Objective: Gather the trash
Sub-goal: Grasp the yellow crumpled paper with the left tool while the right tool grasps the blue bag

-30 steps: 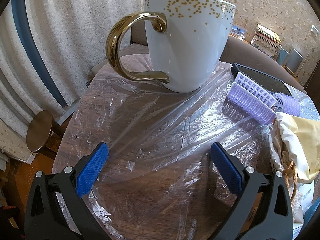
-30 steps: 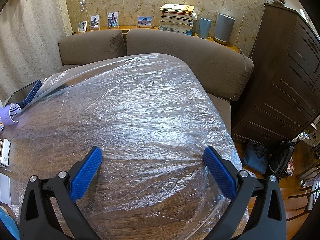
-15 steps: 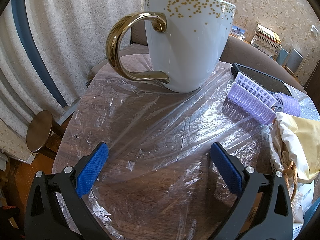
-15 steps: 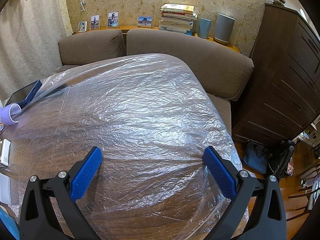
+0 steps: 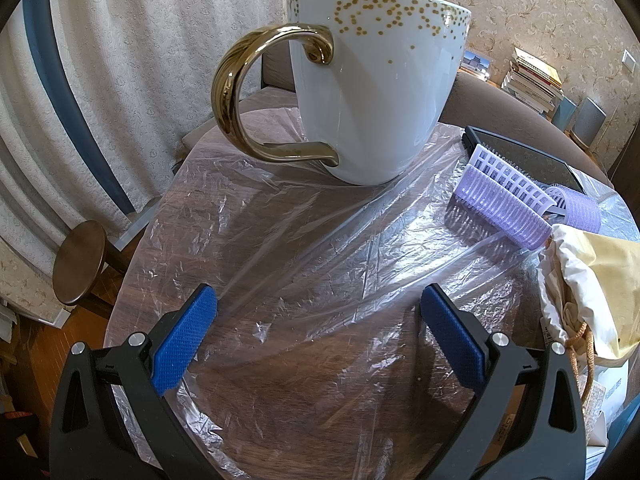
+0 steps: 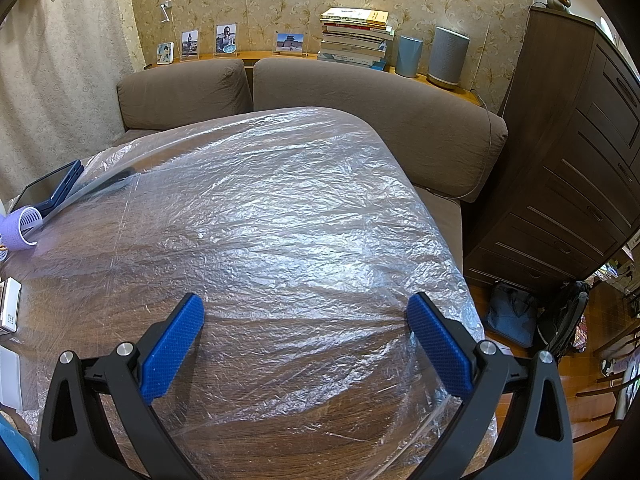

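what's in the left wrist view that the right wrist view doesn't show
Only the left wrist view shows the white mug with its gold handle, the round stool, the curtain and the cream drawstring bag.

Only the right wrist view shows the cupboard, the photo frames, and the bags on the floor.

Both show the plastic-covered table, the purple hair rollers, the dark tablet, the book stack and the sofa. Each view shows its own open, empty claw: left, right.
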`<state>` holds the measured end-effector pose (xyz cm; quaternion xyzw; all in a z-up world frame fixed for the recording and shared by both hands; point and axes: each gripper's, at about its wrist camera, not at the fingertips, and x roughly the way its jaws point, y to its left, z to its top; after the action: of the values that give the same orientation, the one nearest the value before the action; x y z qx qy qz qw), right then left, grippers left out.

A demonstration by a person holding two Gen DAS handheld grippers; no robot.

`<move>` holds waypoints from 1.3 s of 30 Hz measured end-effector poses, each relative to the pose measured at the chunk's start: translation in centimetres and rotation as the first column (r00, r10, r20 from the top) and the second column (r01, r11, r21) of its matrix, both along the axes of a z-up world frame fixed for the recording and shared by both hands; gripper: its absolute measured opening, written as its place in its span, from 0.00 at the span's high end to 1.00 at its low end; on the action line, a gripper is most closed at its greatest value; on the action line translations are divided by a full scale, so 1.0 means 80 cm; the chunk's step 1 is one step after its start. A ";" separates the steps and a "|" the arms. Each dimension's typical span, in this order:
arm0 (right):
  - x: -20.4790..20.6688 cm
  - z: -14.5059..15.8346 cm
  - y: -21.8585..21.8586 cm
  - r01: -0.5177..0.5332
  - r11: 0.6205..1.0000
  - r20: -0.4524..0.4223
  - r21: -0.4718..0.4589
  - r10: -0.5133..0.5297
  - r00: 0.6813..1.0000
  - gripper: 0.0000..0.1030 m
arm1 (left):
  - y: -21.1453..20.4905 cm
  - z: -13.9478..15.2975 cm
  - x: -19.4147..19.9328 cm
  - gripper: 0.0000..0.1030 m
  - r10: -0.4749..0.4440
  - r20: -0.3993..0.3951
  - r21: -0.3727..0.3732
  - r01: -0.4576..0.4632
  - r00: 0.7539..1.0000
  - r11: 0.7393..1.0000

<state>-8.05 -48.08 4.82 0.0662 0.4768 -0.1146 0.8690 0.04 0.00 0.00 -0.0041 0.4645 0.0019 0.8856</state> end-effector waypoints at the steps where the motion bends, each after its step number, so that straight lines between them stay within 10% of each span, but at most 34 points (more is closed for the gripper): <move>1: 0.000 0.000 0.000 0.000 1.000 0.000 0.000 0.000 1.000 0.04 | 0.000 0.000 0.000 0.01 0.000 0.000 0.000 0.000 1.000 1.000; 15: 0.001 0.002 0.001 0.019 1.000 -0.019 0.007 -0.019 1.000 0.04 | 0.003 0.000 0.001 0.01 -0.010 -0.012 0.001 0.010 1.000 1.000; 20: -0.039 0.058 0.009 0.037 0.996 0.090 0.083 -0.044 0.995 0.04 | 0.026 0.050 -0.032 0.01 0.030 0.067 -0.074 -0.025 0.997 0.997; 26: -0.128 0.131 0.117 -0.264 0.928 0.227 0.262 0.206 0.952 0.04 | -0.038 0.127 -0.082 0.01 -0.208 0.187 -0.069 0.224 0.960 0.972; 31: -0.160 0.113 0.216 -0.383 0.861 0.158 0.334 0.349 0.924 0.04 | -0.118 0.131 -0.083 0.01 -0.381 0.156 -0.043 0.391 0.911 0.919; 39: -0.168 0.039 0.255 -0.339 0.915 0.033 0.219 0.340 0.940 0.04 | -0.176 0.086 -0.067 0.01 -0.473 0.062 0.095 0.467 0.879 0.879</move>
<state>-21.49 -27.64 7.94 0.0786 0.4933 0.0913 0.8615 -5.28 -14.12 6.92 0.1428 0.4140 -0.1952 0.8776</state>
